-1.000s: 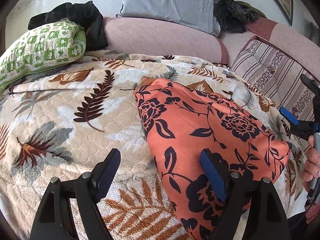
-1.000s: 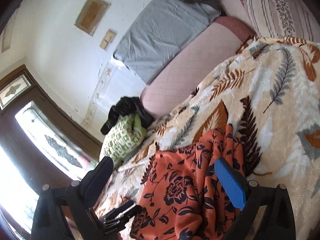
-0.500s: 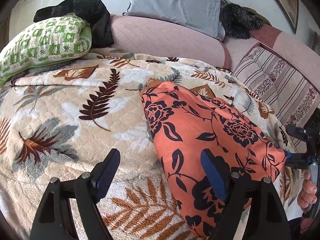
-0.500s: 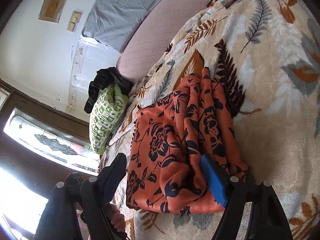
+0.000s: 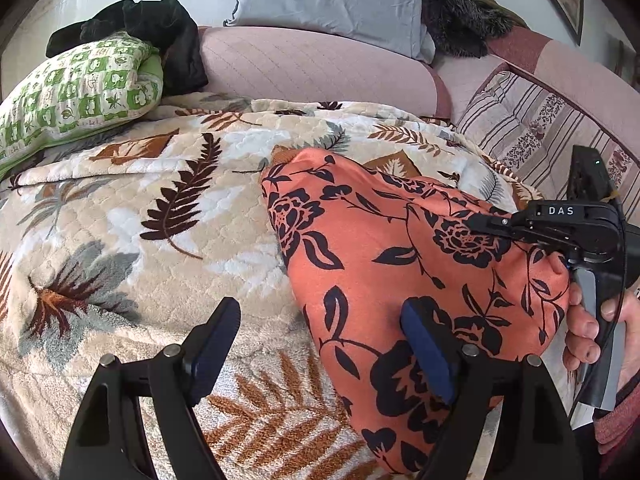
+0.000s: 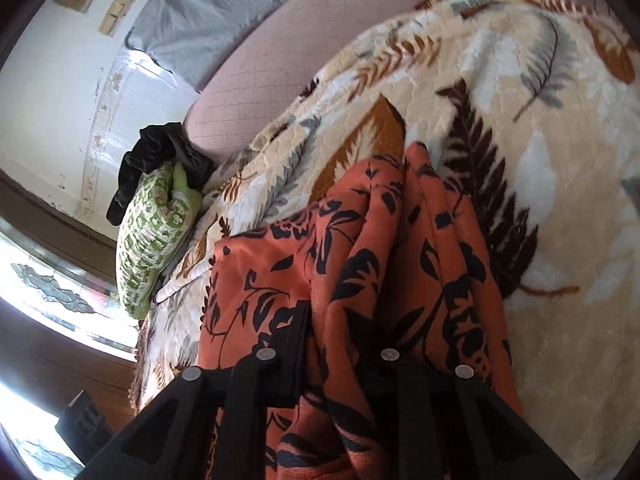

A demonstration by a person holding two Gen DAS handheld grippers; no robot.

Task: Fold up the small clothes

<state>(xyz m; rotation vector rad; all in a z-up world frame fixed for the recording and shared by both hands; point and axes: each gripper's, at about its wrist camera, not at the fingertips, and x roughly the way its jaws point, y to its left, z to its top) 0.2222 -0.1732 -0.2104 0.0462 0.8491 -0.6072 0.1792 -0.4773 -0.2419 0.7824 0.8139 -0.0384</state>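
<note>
Your orange cloth with black floral print lies bunched at centre right of the left view, on the cream leaf-patterned quilted blanket. Your right gripper pinches its gathered folds, jaws pressed in. Your left gripper hangs spread at the cloth's lower edge, one blue pad on fabric

Orange garment (black florals) bunched, partly lifted.
</note>
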